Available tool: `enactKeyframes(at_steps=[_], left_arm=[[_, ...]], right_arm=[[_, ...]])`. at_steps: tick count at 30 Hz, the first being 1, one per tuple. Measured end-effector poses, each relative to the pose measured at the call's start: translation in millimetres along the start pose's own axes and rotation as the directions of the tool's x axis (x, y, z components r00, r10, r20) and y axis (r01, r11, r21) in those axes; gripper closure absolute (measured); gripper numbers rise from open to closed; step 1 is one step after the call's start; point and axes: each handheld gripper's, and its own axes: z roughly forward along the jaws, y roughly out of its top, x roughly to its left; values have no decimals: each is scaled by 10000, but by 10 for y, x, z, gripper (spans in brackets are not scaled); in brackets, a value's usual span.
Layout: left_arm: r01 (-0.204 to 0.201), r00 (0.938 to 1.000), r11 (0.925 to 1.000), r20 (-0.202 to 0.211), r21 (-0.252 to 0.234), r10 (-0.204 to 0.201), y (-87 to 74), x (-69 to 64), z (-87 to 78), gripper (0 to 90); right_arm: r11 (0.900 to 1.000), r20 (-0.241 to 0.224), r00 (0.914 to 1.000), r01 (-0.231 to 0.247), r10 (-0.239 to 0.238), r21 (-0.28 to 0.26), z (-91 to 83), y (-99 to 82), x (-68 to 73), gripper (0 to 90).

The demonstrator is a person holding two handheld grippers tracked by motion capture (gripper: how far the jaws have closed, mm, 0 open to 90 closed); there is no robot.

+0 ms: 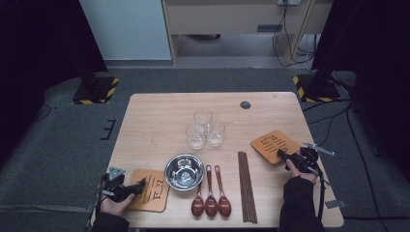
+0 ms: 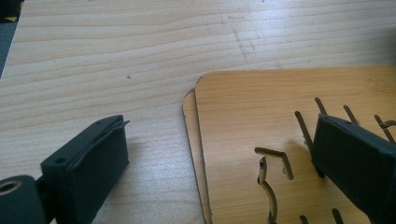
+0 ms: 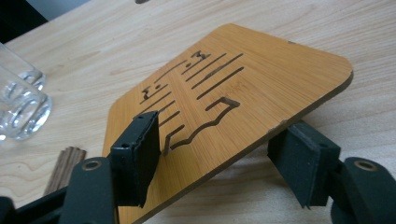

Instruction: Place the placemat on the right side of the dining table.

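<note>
Right claw (image 3: 219,163) open, straddling tilted coaster (image 3: 233,93)

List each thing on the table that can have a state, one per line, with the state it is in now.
Right coaster: tilted, one edge lifted, between open jaws.
Left coasters: two stacked flat, slightly offset.
Glasses: three upright, empty, clustered.
Steel bowl: upright.
Spoons: three side by side, bowls toward the person.
Chopsticks: bundled, flat.
Right gripper: open.
Left gripper: open over the stack's edge.

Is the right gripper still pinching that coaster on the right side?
Cannot tell. In the right gripper view the coaster lies tilted between the right gripper's spread jaws, one above its face and one under its raised edge; whether the lower jaw props it is unclear.
</note>
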Motion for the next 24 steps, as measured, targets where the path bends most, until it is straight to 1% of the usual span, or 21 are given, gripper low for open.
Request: enactKeyframes(at_steps=[7,11,12,21,24], left_arm=[[-1,10000,10000,-1,0,1,0,0,0,28],[3,10000,10000,-1,-2,-3,0,0,0,28],[-1,10000,10000,-1,0,1,0,0,0,28],[0,10000,10000,0,0,0,0,0,0,28],[2,10000,10000,-1,-1,-2,0,0,0,28]], right_arm=[[9994,278,9993,227,-234,244,40,-20,-16,313],[9993,367,9989,290,-299,248,47,-22,-11,300],[9990,412,9984,366,-377,260,50,-23,-15,297],[9977,637,9967,464,-495,485,76,-35,-28,272],[9965,829,9947,560,-611,628,78,-38,-30,265]])
